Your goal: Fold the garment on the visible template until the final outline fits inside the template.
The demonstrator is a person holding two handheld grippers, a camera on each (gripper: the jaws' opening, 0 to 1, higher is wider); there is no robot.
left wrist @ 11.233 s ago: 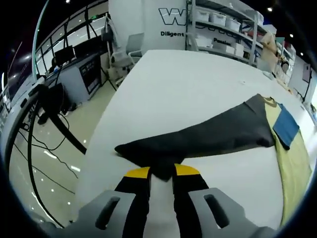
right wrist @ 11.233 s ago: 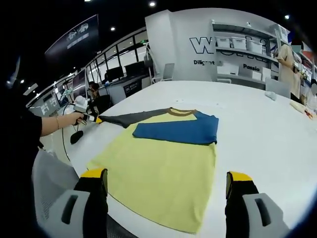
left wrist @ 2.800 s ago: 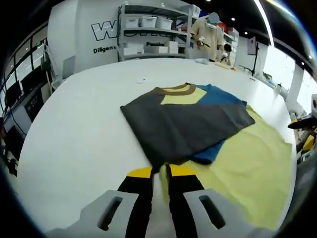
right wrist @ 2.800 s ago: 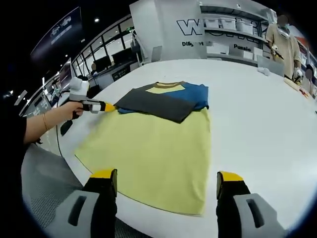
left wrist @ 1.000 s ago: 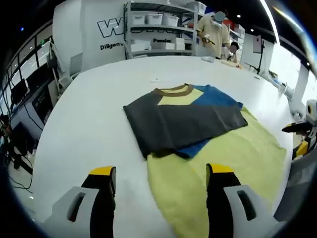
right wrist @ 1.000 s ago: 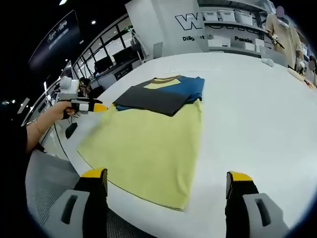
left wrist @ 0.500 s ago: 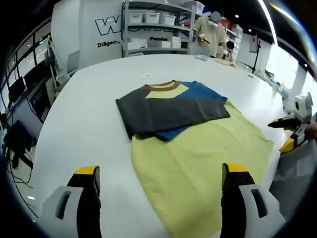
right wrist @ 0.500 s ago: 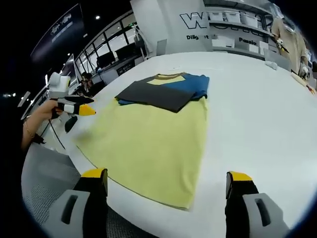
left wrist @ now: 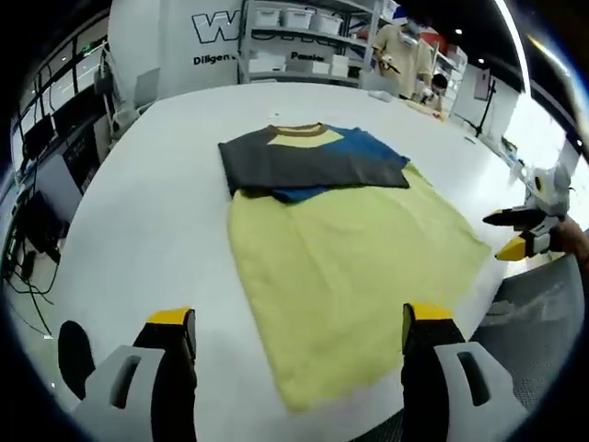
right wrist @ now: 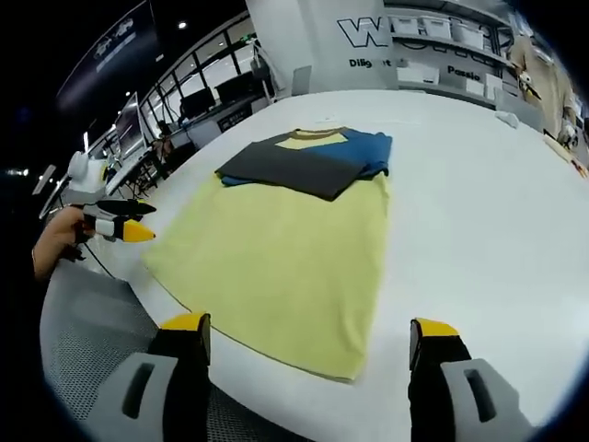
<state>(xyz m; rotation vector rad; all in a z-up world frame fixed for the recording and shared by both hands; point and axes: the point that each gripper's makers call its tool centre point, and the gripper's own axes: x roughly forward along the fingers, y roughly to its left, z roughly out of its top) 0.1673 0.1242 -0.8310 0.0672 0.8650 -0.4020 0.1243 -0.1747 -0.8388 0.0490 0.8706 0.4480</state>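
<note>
Both pairs of jaws stand spread wide and hold nothing. The left gripper hovers above the near hem of the garment, its jaws framing the yellow body from either side without touching it. The right gripper hangs likewise at the hem on the other side, the garment lying ahead between its jaws. The shirt rests flat on the white surface, its dark grey sleeve folded across the blue one below the brown collar. On the far wall large letters begin "W", with smaller text below reading "Diligent"; the rest is too small to read
</note>
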